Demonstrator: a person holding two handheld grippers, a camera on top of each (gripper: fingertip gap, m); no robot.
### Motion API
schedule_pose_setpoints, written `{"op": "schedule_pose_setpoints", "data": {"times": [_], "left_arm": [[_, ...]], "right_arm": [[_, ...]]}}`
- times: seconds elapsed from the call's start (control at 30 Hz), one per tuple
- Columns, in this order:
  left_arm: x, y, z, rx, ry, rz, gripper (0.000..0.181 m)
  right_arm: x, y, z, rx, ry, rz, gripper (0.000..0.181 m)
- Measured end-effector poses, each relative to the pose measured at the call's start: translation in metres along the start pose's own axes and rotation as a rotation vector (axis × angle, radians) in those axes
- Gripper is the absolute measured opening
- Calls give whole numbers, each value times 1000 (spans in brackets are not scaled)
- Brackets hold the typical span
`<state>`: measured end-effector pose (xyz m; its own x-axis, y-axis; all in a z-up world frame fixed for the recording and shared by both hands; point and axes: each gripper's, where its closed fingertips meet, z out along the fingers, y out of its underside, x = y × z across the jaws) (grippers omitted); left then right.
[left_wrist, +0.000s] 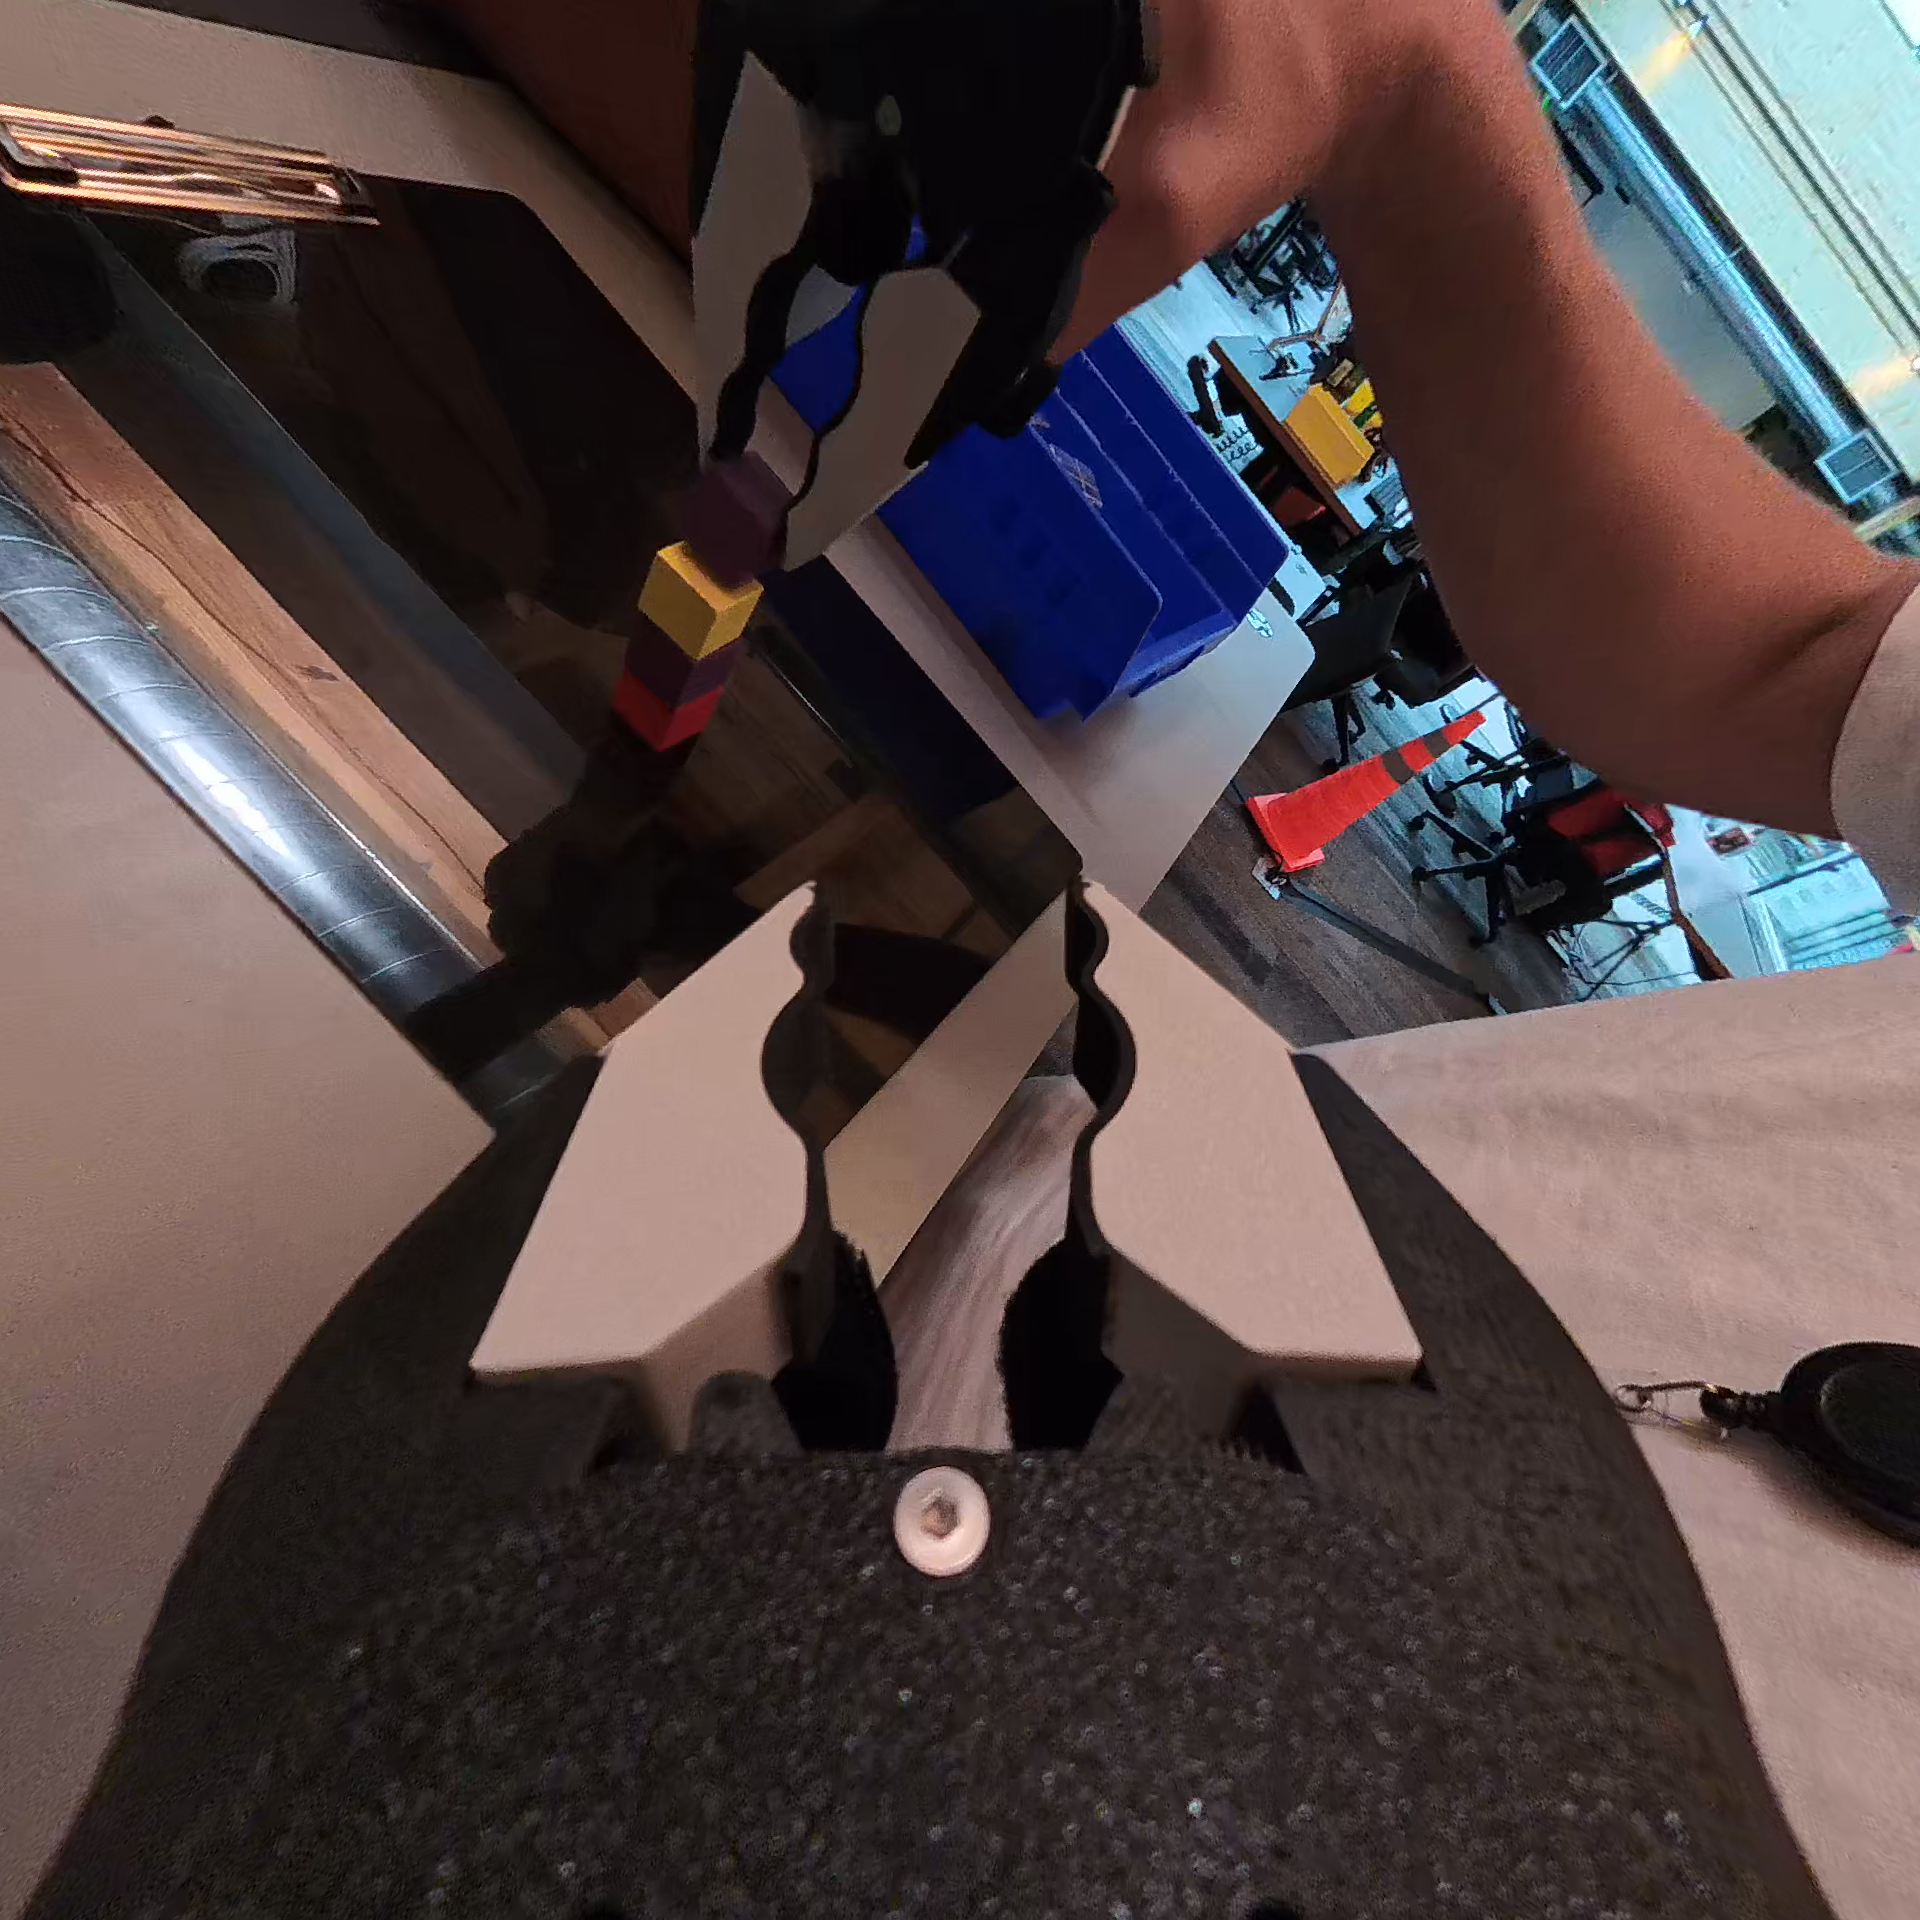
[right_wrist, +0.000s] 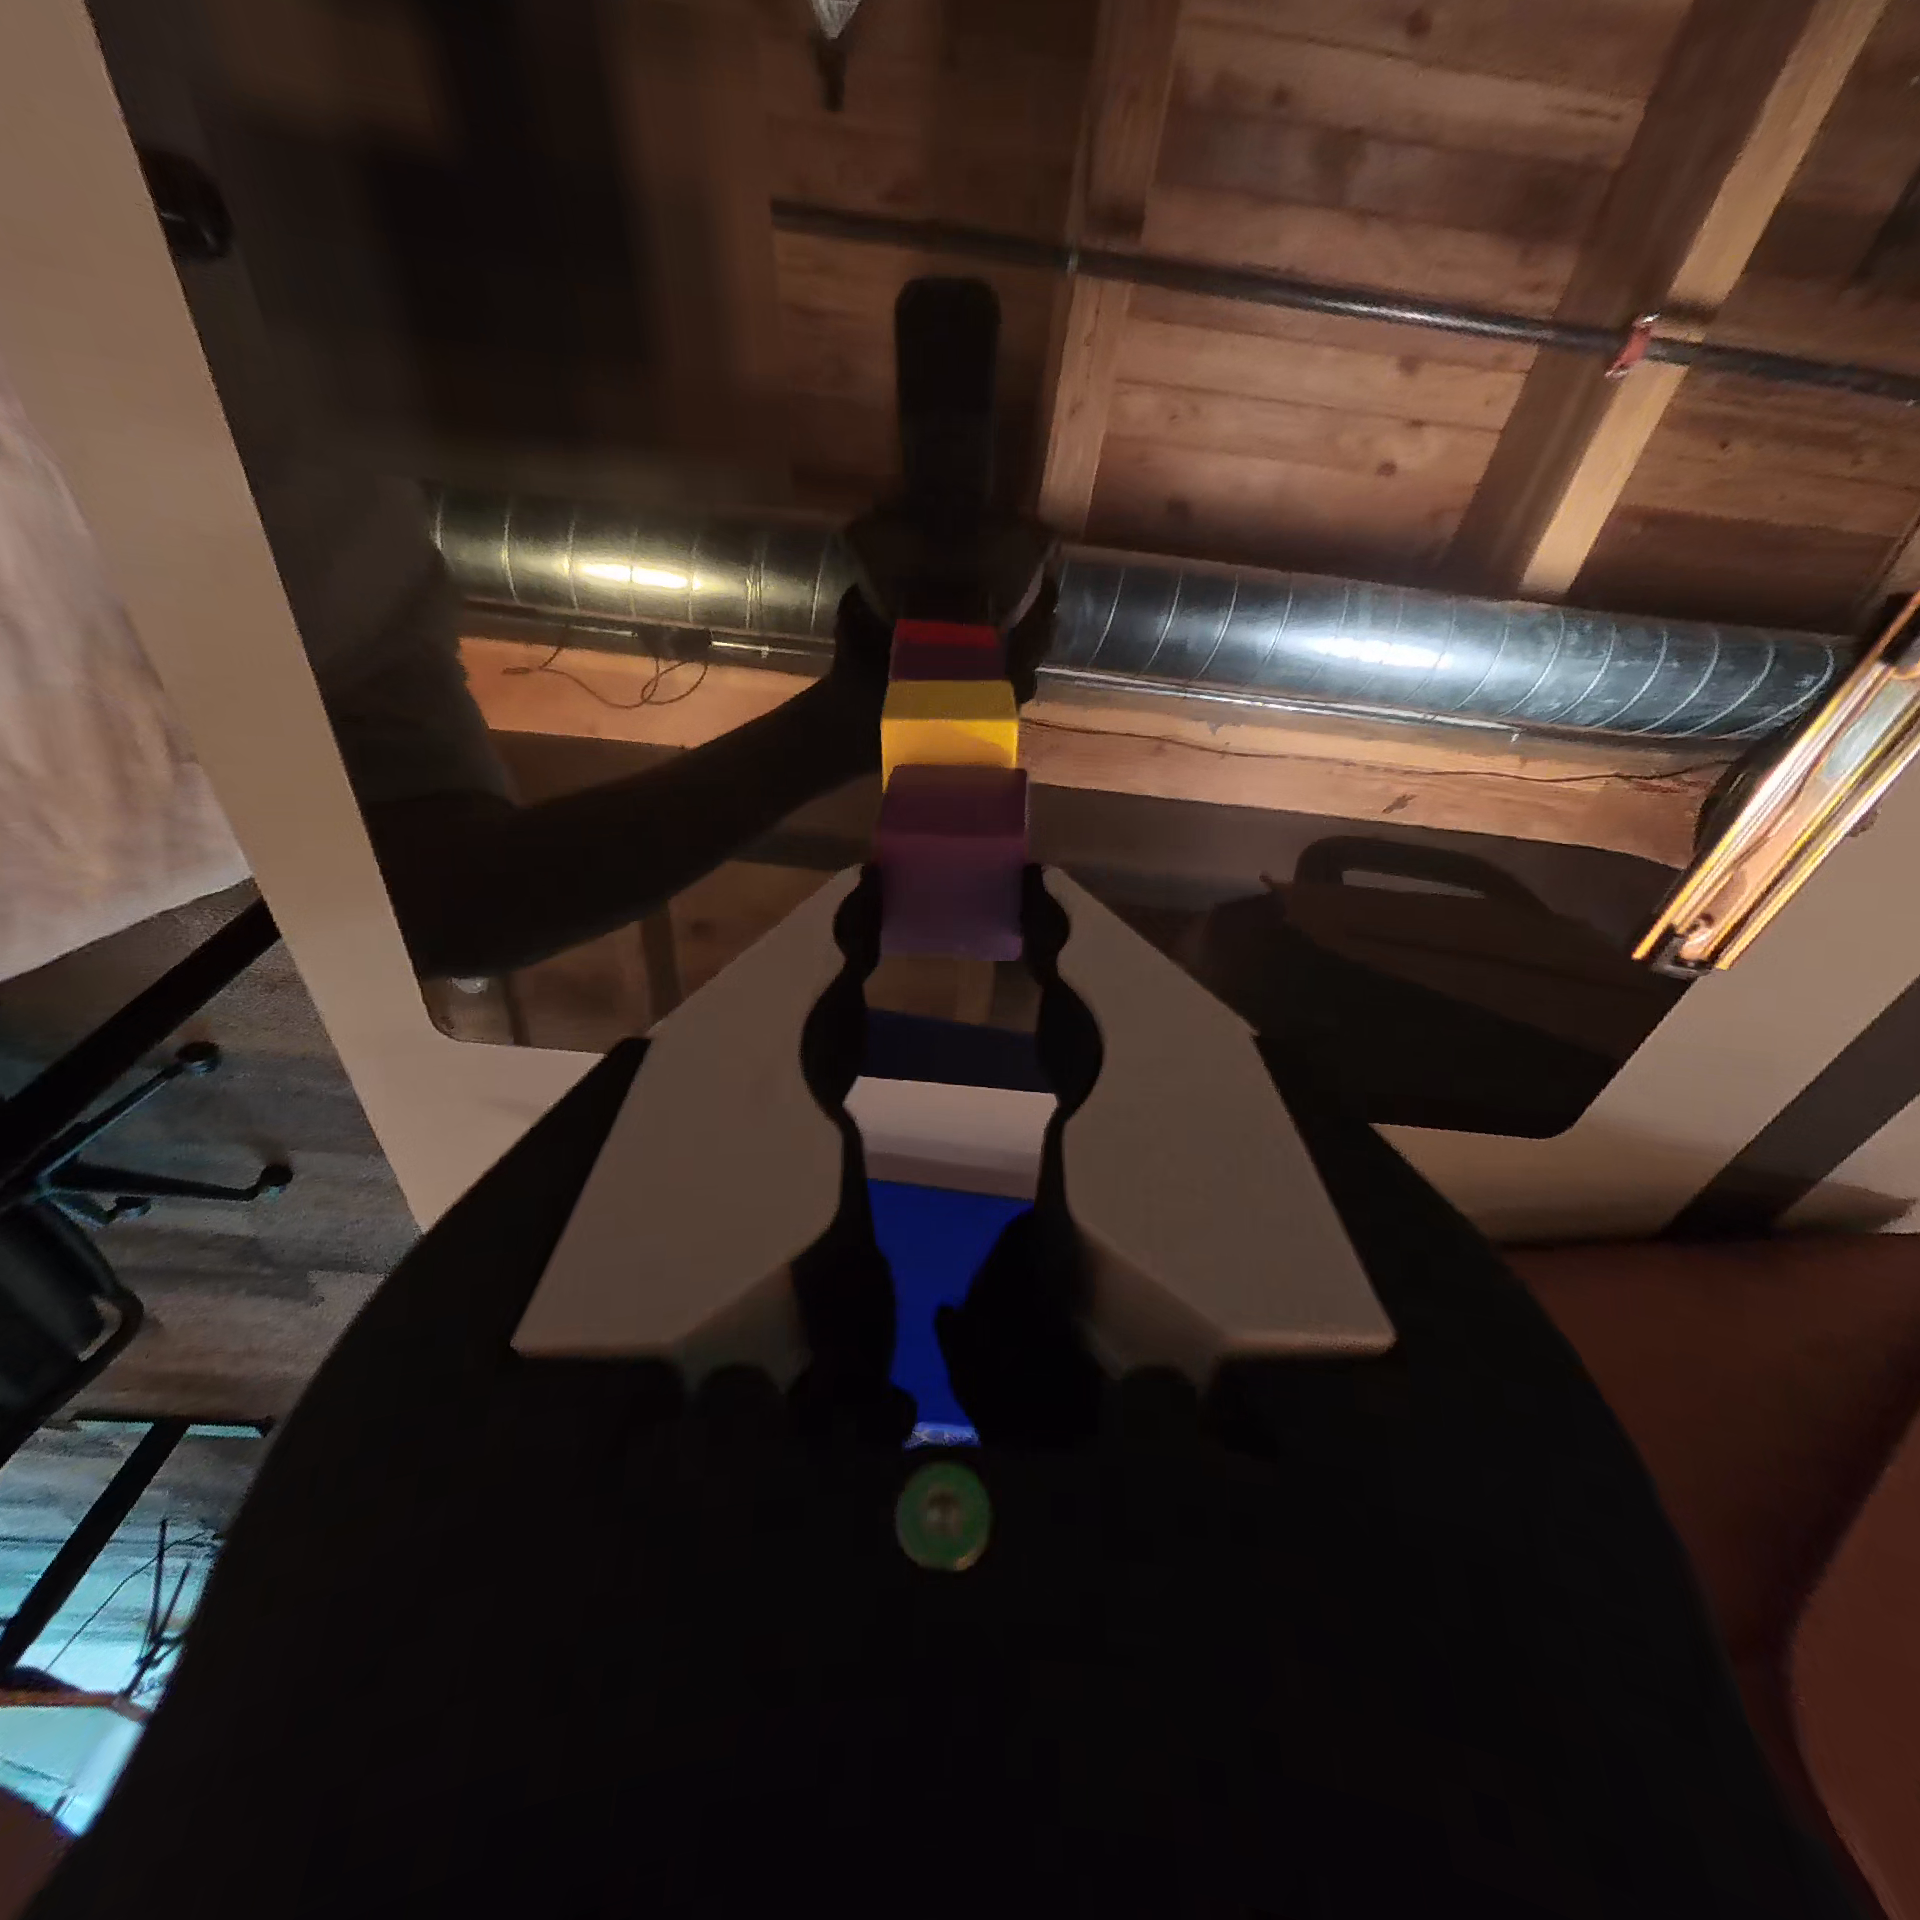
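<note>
Four cubes are counted in one upright column on the bench (left_wrist: 1195, 748): a top purple cube (right_wrist: 951, 862), a yellow cube (right_wrist: 948, 722) under it, a second purple cube (left_wrist: 675, 665) and a red cube (left_wrist: 665, 712) at the bottom. The column stands on a dark, mirror-like panel (right_wrist: 1299, 831) set in the white bench, in which ceiling boards and a metal duct are reflected.

The top purple cube is clamped between the tips of the right gripper (right_wrist: 951, 904), the jaws being closed on its two sides. From the left wrist view the same gripper (left_wrist: 769, 468) is seen at the far end of the column, held by a person's arm (left_wrist: 1455, 416).

The left gripper (left_wrist: 945, 914) is held near, well apart from the column — its jaws stand apart with nothing between them.

About three blue bins (left_wrist: 1039, 540) are nested on the bench to the right of the column. One orange traffic cone (left_wrist: 1351, 800) is seen on the floor beyond. One metal clipboard clip (left_wrist: 177, 177) lies at the far left, and one black badge reel (left_wrist: 1849, 1444) hangs at the near right against a light shirt.

A small mark is seen on one bin — it cannot be read.
</note>
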<state>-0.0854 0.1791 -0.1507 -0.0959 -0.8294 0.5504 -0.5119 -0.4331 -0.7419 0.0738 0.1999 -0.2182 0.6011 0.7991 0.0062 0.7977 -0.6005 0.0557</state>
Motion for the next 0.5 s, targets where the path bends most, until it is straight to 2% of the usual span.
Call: {"op": "schedule_pose_setpoints", "data": {"times": [0.5], "left_arm": [[-12, 2, -2, -21, -18, -19, 45]], "right_arm": [[-2, -3, 3, -49, -47, 4, 26]]}}
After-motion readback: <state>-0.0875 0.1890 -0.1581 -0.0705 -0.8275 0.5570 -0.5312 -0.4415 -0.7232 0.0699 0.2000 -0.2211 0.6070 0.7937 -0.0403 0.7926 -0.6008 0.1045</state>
